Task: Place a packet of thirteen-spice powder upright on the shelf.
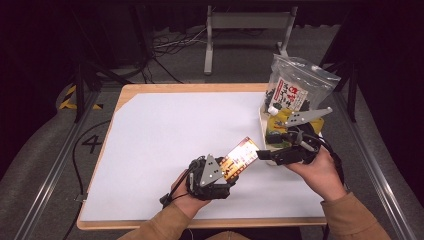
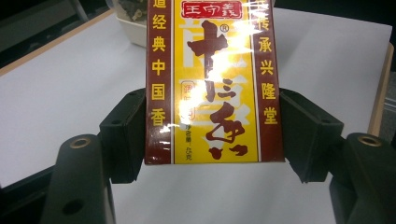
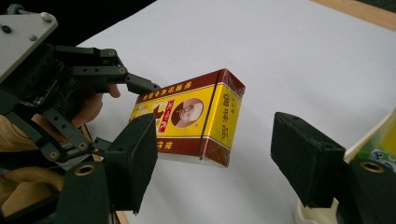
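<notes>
High view: left gripper [image 1: 227,167] clamped on red-and-yellow printed cardboard box [image 1: 240,156], held above white table sheet [image 1: 165,135]; right gripper [image 1: 265,154] just beside box's far end.
Left gripper view: box [image 2: 212,84] pinched between both pads.
Right gripper view: right gripper [image 3: 215,161] jaws apart, box [image 3: 191,119] ahead between them, untouched.

I see the box [image 1: 240,157], red and yellow with Chinese print, held tilted above the white worktop [image 1: 165,135], clamped at its near end.
</notes>
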